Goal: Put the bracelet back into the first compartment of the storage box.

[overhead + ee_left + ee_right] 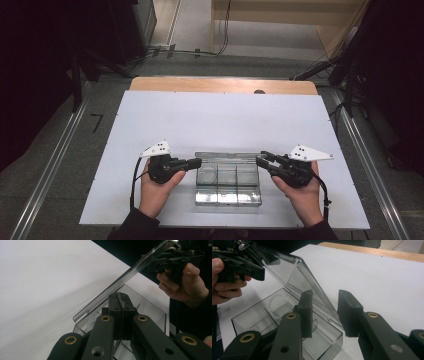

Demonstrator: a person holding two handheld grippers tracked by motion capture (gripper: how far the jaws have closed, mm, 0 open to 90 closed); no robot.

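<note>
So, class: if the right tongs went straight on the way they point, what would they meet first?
Most likely the raised clear lid, its side edge just beyond the open right tongs; depth is unclear.

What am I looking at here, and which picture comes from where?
There is no robot here. A person sits at a wooden table covered with a white sheet and holds a hand tool with two black jaws in each hand.

The high view looks down from above the person. The other two views come from small cameras that ride on the tools and look along their jaws.

On the sheet stands a clear plastic compartment box with its hinged lid raised at a slant. A ring of small white beads lies in one compartment.

The left gripper has its jaws shut at the lid's left end. Whether it pinches the lid is hard to tell. The right gripper has its jaws apart at the lid's right end and grips nothing.
</note>
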